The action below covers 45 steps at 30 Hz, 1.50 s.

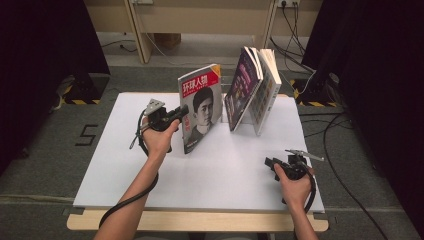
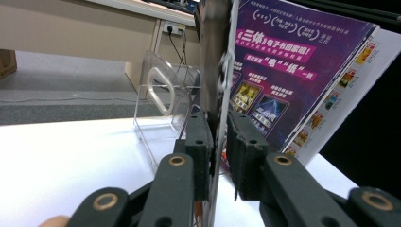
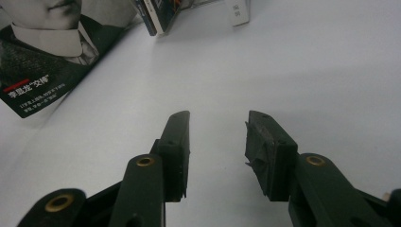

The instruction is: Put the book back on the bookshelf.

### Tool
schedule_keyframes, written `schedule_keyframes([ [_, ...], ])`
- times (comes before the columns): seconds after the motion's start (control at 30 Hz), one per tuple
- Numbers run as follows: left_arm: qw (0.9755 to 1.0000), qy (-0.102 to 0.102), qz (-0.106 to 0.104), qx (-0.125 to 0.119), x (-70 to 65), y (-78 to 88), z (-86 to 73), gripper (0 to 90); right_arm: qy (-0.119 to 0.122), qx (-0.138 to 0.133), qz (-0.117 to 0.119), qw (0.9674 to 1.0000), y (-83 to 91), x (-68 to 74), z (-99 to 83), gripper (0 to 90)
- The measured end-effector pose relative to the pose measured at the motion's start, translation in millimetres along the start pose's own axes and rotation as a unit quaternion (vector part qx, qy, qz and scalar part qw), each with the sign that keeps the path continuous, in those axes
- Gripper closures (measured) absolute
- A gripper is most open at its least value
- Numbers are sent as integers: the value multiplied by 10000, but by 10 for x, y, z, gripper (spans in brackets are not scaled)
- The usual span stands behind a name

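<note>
A: Where did the left gripper (image 1: 181,112) stand at that moment?

B: At the left edge of the magazine (image 1: 201,107), the one with a portrait on its cover. The magazine stood on the white table (image 1: 125,165), tilted, with its top leaning towards the books (image 1: 252,87) to its right. In the left gripper view the cover's edge (image 2: 213,71) ran straight up between the two jaws, but I saw gaps on both sides of it, so I would call the jaws slightly parted around the edge, not clamped (the pads looked just clear of the paper).

A: And the other gripper?

B: The right gripper (image 1: 270,164) hovered low over bare table near the front right, well apart from the magazine, with its jaws spread and nothing between them (image 3: 215,137).

A: How far along was the shelving, then?

B: Mostly done, I judged. The books already leaned in the clear plastic stand (image 2: 163,101), and the magazine was upright beside them. What remained was to withdraw the left gripper and see whether the magazine kept standing.
</note>
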<state>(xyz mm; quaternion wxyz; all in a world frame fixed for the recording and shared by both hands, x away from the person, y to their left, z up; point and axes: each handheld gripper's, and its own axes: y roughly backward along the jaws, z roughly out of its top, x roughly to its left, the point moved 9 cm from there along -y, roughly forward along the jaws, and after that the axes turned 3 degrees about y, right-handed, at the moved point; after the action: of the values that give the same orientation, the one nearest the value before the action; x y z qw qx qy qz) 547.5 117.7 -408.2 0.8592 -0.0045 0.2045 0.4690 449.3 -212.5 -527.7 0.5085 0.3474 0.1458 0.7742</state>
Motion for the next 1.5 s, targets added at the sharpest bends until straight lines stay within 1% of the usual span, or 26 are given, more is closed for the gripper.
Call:
schedule_keyframes([
  [0.07, 10000, -63, 8, -9, -34, -31, 64, 766, 59, -1, -18, 10000, 3, -16, 2, 605],
  [0.13, 10000, -90, 14, -6, -43, -38, 82, 756, 65, 0, -24, 10000, 3, -21, 1, 604],
  [0.2, 9999, -162, 36, -42, -73, -84, 186, 749, 53, 1, -12, 10000, -5, -19, -1, 603],
  [0.37, 9998, -199, 82, -18, -95, -164, 304, 702, 48, 15, -15, 10000, -4, -27, -5, 600],
  [0.47, 9997, -219, 106, 14, -95, -212, 347, 707, 1, 29, -4, 10000, -8, -23, -7, 599],
  [0.67, 9996, -250, 113, 115, -103, -272, 362, 720, 20, 44, 3, 10000, -15, -24, -12, 599],
  [0.7, 9997, -187, 94, 146, -106, -286, 352, 719, 25, 37, -6, 10000, -15, -29, -11, 599],
  [0.73, 9997, -187, 94, 146, -106, -286, 352, 714, 25, 37, -6, 10000, -15, -29, -11, 599],
  [0.87, 9993, -196, 183, 242, -101, -309, 309, 689, 28, 54, -10, 10000, -13, -30, -15, 598],
  [0.9, 9992, -215, 207, 280, -99, -311, 303, 692, 29, 50, -8, 10000, -15, -30, -15, 598],
  [0.93, 9992, -215, 207, 280, -99, -311, 303, 714, 29, 50, -8, 10000, -15, -30, -15, 598],
  [0.97, 9991, -213, 208, 298, -96, -305, 308, 765, 28, 60, -11, 10000, -16, -30, -18, 599],
  [1.03, 9991, -151, 209, 341, -92, -298, 316, 815, 27, 69, -5, 10000, -16, -29, -19, 599],
  [1.07, 9988, -199, 234, 370, -91, -295, 316, 836, 28, 73, -9, 10000, -17, -30, -20, 599],
  [1.13, 9987, -206, 243, 398, -101, -291, 316, 852, 44, 70, -34, 10000, -17, -36, -21, 599],
  [1.17, 9987, -206, 243, 398, -101, -291, 316, 855, 11, 80, -9, 10000, -20, -28, -24, 599],
  [1.27, 9989, -178, 174, 396, -126, -288, 313, 860, 28, 83, -22, 10000, -15, -28, -25, 599],
  [1.3, 9992, -116, 120, 369, -143, -280, 316, 860, 5, 69, -20, 10000, -13, -22, -23, 599],
  [1.37, 9993, -115, 119, 348, -149, -272, 322, 861, 9, 60, -15, 10000, -10, -22, -21, 599],
  [1.4, 9994, -139, 132, 291, -161, -257, 336, 861, 12, 59, -17, 10000, -10, -24, -20, 599],
  [1.43, 9994, -139, 132, 291, -161, -257, 336, 862, 12, 59, -17, 10000, -10, -24, -20, 599],
  [1.5, 9996, -189, 123, 167, -187, -231, 369, 862, 17, 52, -31, 10000, -8, -32, -21, 599],
])
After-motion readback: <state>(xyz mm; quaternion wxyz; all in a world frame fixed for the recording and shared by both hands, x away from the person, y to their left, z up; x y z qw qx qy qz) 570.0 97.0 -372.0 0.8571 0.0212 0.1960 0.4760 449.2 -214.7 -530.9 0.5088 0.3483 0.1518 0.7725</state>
